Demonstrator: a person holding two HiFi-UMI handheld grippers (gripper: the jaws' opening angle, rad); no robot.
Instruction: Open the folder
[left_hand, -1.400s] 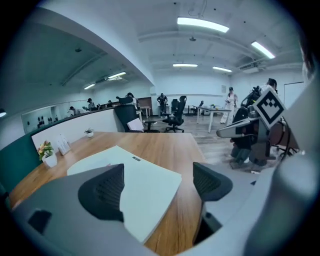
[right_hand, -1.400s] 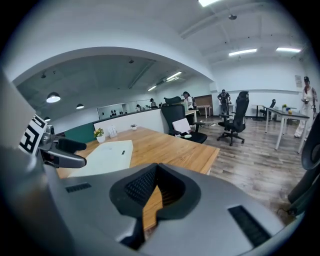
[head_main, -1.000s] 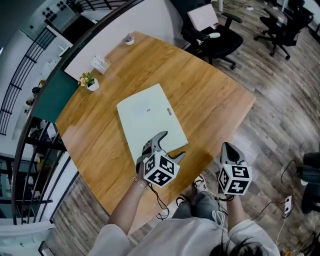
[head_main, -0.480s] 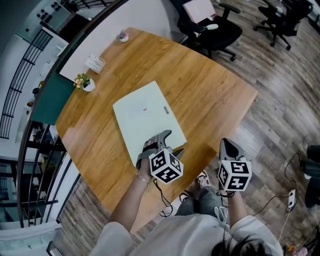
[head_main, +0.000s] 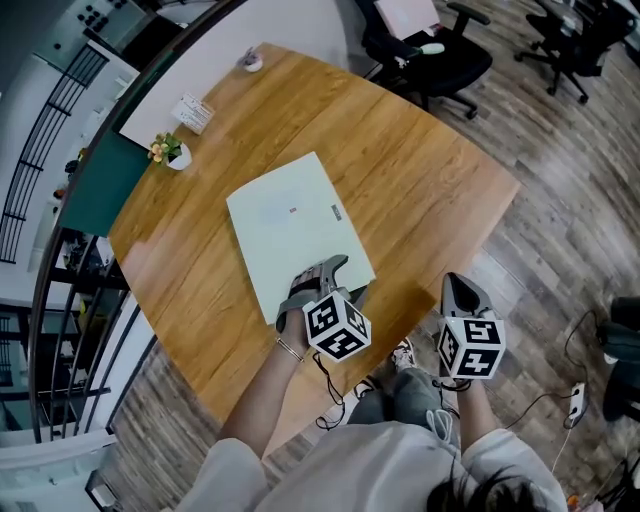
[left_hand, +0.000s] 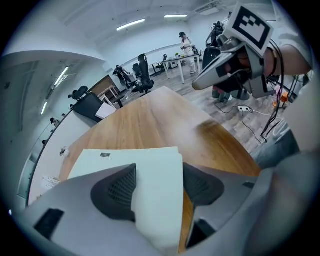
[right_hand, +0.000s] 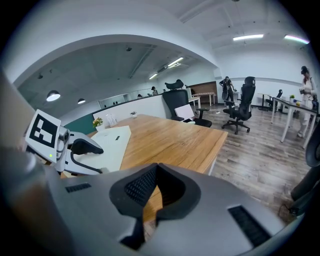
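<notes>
The folder lies flat on the bench, toward its near edge. A potted plant stands at the bench's far left edge, a card stand just behind it. An office chair stands on the floor beyond the bench.

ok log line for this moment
left gripper: jaws just closing round near corner of folder | right gripper: shut, empty | folder: closed, on table

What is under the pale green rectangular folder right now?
Only the brown wooden table shows around the pale green folder. The folder lies closed on it, so anything beneath or inside is covered.
</notes>
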